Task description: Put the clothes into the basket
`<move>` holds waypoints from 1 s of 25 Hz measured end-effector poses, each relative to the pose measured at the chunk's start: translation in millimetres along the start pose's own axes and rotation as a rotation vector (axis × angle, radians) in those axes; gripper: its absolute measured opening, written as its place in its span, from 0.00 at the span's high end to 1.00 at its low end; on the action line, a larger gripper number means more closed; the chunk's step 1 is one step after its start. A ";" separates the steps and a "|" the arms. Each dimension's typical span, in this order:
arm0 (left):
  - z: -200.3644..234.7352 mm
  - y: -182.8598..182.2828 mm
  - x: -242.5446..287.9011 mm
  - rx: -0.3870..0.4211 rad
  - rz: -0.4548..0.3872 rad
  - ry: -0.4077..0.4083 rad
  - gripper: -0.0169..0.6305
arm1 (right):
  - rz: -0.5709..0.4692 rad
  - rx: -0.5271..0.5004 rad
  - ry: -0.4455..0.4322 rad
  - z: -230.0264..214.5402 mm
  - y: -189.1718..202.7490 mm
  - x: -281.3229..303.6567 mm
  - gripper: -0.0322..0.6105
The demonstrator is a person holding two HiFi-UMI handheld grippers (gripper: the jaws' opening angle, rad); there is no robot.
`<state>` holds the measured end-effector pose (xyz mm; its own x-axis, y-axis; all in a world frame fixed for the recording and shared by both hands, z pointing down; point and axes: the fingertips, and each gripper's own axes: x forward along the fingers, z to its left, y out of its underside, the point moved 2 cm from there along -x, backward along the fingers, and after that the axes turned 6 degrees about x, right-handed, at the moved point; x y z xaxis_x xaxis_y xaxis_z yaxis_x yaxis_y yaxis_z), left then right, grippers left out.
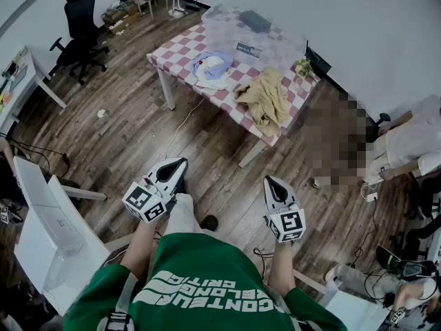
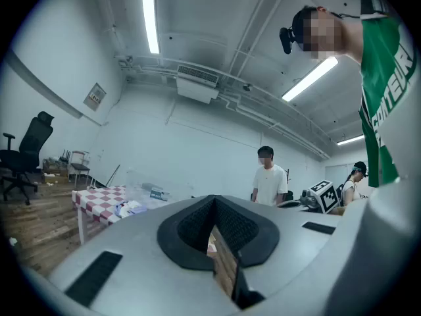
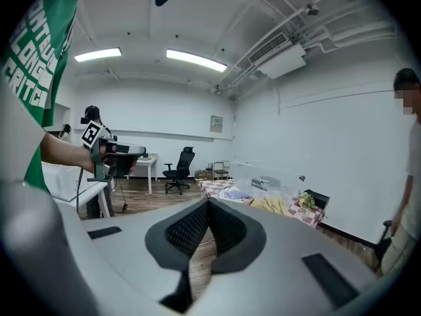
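A table with a red-and-white checked cloth (image 1: 180, 47) stands across the wooden floor, well ahead of me. On it lie a pale blue and white garment (image 1: 212, 67) and a tan garment (image 1: 265, 99) that hangs over the near edge. Behind them sits a clear plastic basket (image 1: 249, 27). My left gripper (image 1: 178, 165) and right gripper (image 1: 271, 183) are held low in front of my body, far from the table, both shut and empty. The right gripper view shows the blue garment (image 3: 233, 193), the tan garment (image 3: 273, 205) and the basket (image 3: 263, 176) beyond the closed jaws.
A black office chair (image 1: 77, 26) and a white desk (image 1: 21, 81) stand at the left. White furniture (image 1: 41, 233) is close at my lower left. A person in a white shirt (image 2: 268, 182) stands beside the table, with another seated at the right (image 1: 410, 143). Cables run over the floor.
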<state>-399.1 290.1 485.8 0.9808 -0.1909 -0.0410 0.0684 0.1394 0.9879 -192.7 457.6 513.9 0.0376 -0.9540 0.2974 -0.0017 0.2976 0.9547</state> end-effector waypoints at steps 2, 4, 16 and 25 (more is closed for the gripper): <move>-0.2 1.2 8.2 0.001 0.004 0.004 0.97 | -0.002 0.001 0.000 -5.7 -0.5 0.8 0.94; -1.4 2.0 18.2 0.003 0.008 0.013 0.97 | -0.003 0.005 0.001 -12.5 -0.5 1.2 0.94; 4.4 5.1 96.9 -0.002 0.030 0.101 0.97 | -0.017 0.058 0.053 -63.8 -6.2 15.4 0.94; 33.7 12.6 161.1 -0.029 0.047 0.140 0.97 | -0.005 0.093 0.099 -112.0 -7.2 48.6 0.94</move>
<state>-246.3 228.3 496.7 0.9988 -0.0468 -0.0170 0.0249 0.1734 0.9845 -78.9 413.1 520.4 0.1367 -0.9458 0.2947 -0.0937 0.2838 0.9543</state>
